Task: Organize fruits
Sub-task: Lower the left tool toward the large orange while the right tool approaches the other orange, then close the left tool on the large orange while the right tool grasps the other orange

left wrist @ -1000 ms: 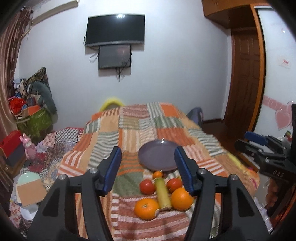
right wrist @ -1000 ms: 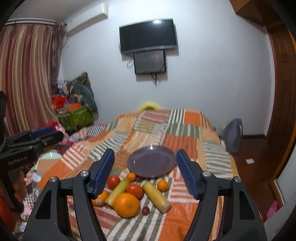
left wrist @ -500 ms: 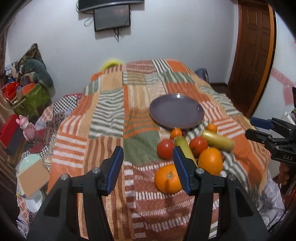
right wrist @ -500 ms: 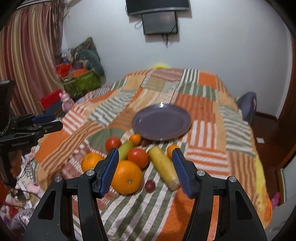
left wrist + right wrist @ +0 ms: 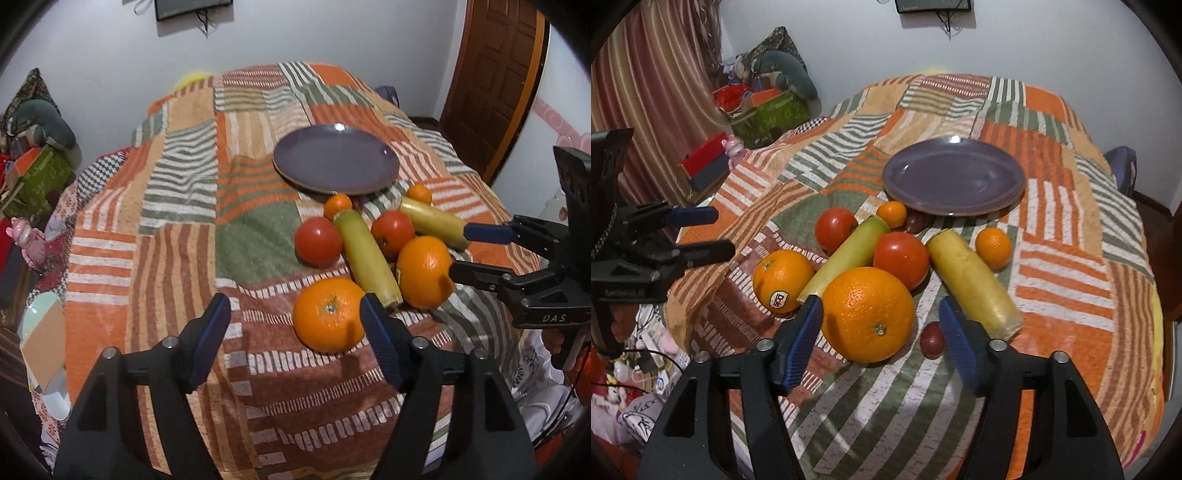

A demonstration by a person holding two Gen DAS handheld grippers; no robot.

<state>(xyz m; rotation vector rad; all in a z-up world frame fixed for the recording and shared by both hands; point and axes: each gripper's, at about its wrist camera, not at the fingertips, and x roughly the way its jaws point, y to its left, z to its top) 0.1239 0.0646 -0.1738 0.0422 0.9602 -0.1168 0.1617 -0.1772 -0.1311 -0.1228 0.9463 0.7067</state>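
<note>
A purple plate (image 5: 336, 164) (image 5: 953, 181) lies empty on the striped blanket. Before it lies a cluster of fruit: two big oranges (image 5: 868, 314) (image 5: 328, 315), two tomatoes (image 5: 901, 258) (image 5: 318, 242), two yellow-green cylinders (image 5: 975, 282) (image 5: 367, 262), two small mandarins (image 5: 993, 247) (image 5: 338, 206) and a small dark fruit (image 5: 932, 339). My left gripper (image 5: 295, 314) is open and empty, just before the near orange. My right gripper (image 5: 881, 317) is open and empty, its fingers either side of the biggest orange and short of it.
The patchwork blanket (image 5: 177, 206) covers a bed. Clutter, a green box (image 5: 768, 118) and a red box (image 5: 705, 162) lie on the floor to the left. A wooden door (image 5: 495, 74) stands at the right. Each gripper shows in the other's view (image 5: 517, 258) (image 5: 665, 240).
Both grippers have dropped and moved closer to the fruit cluster, pitching down towards it. Both stay open. The fruit has not moved.
</note>
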